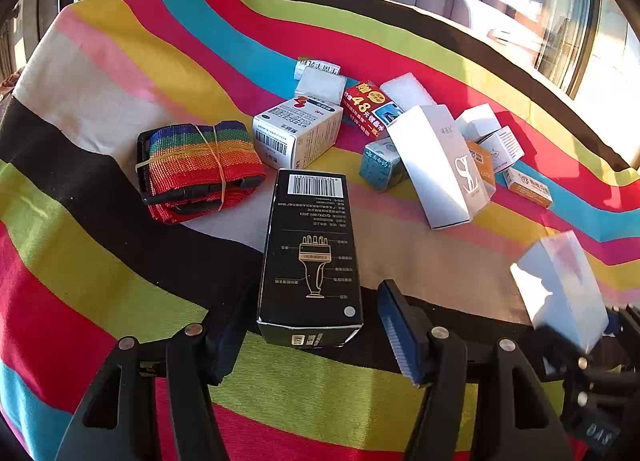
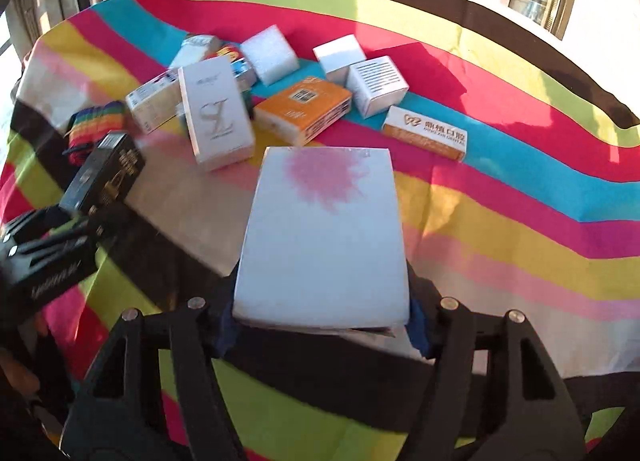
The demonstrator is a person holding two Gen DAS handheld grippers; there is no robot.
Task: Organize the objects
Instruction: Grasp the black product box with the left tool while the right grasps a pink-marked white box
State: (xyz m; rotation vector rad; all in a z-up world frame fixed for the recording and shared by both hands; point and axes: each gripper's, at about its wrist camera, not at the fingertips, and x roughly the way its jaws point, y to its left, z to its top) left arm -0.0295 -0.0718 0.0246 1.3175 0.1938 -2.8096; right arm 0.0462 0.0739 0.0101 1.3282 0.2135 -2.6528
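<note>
Two boxes at your grippers, above the striped cloth.

Your left gripper (image 1: 316, 325) stood partly open around the black box (image 1: 310, 257); its right pad stayed clear of the box, and the left contact I could not tell. Your right gripper (image 2: 322, 327) was clamped on the white box with a pink blot (image 2: 324, 237), lifted in front of the pile of small boxes (image 2: 300, 109). The rainbow strap (image 1: 192, 169) lay just beside the black box on the striped cloth (image 1: 100, 261).
</note>
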